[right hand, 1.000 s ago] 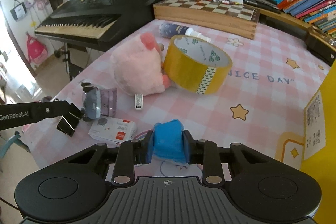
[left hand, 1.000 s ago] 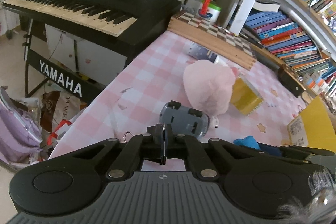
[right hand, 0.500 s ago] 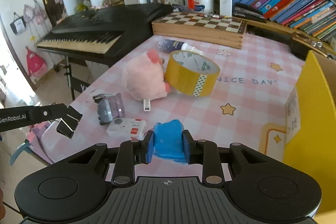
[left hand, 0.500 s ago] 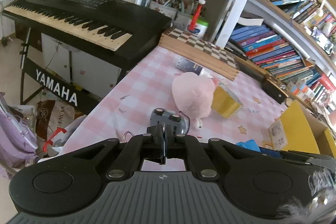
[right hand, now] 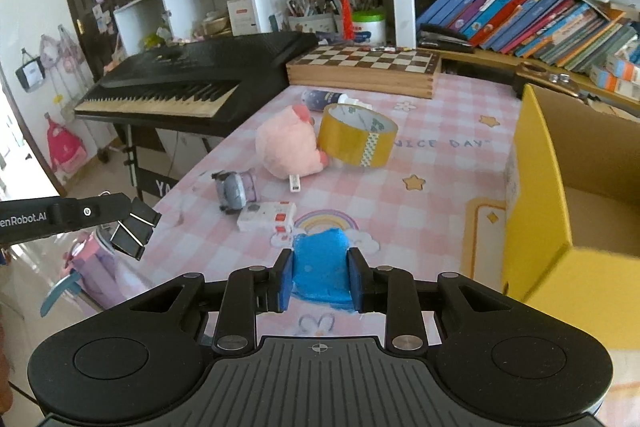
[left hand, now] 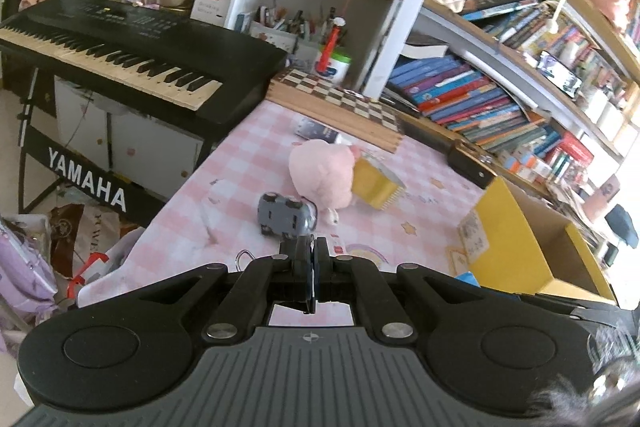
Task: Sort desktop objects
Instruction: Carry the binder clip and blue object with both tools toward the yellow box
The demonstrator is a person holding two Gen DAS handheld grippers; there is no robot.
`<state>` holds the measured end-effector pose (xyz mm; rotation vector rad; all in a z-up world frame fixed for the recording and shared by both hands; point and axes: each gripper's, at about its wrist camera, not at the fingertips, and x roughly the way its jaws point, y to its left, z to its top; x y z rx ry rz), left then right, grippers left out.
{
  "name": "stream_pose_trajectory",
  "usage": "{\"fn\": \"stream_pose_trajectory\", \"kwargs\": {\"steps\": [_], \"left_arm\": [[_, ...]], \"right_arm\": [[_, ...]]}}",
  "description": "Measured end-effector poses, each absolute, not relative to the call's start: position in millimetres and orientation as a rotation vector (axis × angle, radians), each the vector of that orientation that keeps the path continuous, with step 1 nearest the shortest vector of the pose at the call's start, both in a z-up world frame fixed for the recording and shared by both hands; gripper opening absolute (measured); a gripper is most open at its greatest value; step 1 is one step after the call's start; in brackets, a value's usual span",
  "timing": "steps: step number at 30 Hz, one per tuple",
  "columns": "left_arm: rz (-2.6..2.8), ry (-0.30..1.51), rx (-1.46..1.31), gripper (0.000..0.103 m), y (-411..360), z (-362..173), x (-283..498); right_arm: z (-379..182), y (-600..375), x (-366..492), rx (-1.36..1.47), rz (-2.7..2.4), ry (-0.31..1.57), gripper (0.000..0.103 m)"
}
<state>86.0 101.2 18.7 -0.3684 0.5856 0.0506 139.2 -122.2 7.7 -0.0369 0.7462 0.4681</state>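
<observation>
My right gripper [right hand: 320, 277] is shut on a blue soft object [right hand: 320, 263], held above the pink checked tabletop. My left gripper [left hand: 310, 259] is shut on a black binder clip [left hand: 308, 273]; the clip also shows at the left of the right wrist view [right hand: 134, 227]. On the table lie a pink plush toy [right hand: 288, 145], a yellow tape roll [right hand: 356, 139], a grey toy car [right hand: 236, 187], a white card-like box [right hand: 266, 215], a small white item [right hand: 295, 183] and a glue bottle [right hand: 326, 99]. An open yellow cardboard box [right hand: 536, 187] stands at the right.
A wooden chessboard box [right hand: 364, 67] lies at the table's back edge. A black Yamaha keyboard [left hand: 120, 55] stands left of the table. Bookshelves [right hand: 520, 23] line the back and right. Bags lie on the floor at the left [left hand: 24, 259].
Both grippers have risen and pulled back from the table with their loads, so more of the room and the yellow box shows. The table objects have not moved.
</observation>
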Motion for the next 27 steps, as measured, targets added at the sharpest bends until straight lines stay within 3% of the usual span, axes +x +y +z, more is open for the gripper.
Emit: {"fn": "stream_pose_trajectory", "kwargs": {"steps": [27], "left_arm": [[-0.198, 0.586, -0.259, 0.001, 49.2, 26.2, -0.8]], "right_arm": [[13.1, -174.3, 17.8, 0.068, 0.288, 0.703, 0.028]]}}
